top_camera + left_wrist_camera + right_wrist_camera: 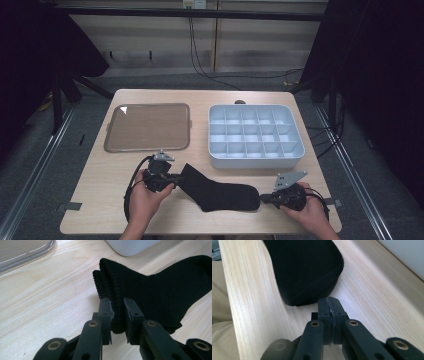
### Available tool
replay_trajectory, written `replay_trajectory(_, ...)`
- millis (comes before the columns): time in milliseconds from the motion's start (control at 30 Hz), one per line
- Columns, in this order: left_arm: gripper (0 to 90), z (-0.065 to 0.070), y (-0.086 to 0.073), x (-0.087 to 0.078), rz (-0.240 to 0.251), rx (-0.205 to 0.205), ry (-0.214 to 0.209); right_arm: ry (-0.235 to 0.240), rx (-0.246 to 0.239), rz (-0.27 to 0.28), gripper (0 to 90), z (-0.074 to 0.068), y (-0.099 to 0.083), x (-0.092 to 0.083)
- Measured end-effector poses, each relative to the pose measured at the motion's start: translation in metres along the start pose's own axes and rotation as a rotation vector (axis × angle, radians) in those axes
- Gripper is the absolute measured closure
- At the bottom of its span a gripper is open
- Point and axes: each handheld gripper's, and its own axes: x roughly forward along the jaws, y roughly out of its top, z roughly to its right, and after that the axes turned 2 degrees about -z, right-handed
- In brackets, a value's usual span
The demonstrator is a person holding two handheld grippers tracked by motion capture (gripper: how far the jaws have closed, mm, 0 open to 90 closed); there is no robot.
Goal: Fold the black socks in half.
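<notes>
A black sock (217,190) of ribbed knit lies flat on the pale wooden table (100,185), near the table's front edge, between the two hands. Its shape is bent like a boot — the cuff points to about 10 o'clock, the rounded toe to about 3 o'clock.

The left gripper (117,312) is clenched on the cuff: in the left gripper view the folded ribbed cloth sits between the two black pads, which press on it from both sides. The right gripper (329,306) is clenched on nothing; its jaws meet flat against each other, just beside the smooth toe of the sock and apart from it.

Behind the sock, at about 1 o'clock, stands a light grey plastic box (256,159) with rounded corners, divided into many small square compartments. At about 11 o'clock lies a shallow brownish tray (107,140) with a raised, glossy rim.
</notes>
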Motion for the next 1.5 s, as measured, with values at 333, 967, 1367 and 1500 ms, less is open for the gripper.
replay_trajectory(333,77.4,0.007,0.008,-0.010,0.010,0.023,0.013,0.011,0.008,0.014,89.2,-0.003,0.005,0.006)
replay_trajectory(967,77.5,0.042,0.024,-0.013,0.004,0.116,-0.036,0.008,-0.005,0.022,89.3,-0.010,0.013,0.014)
replay_trajectory(1367,77.5,0.056,0.031,-0.007,-0.005,0.143,-0.048,0.010,-0.005,0.025,89.4,-0.012,0.017,0.017)
replay_trajectory(1500,77.5,0.069,0.036,0.004,-0.017,0.164,-0.072,0.011,-0.010,0.030,89.4,-0.012,0.018,0.019)
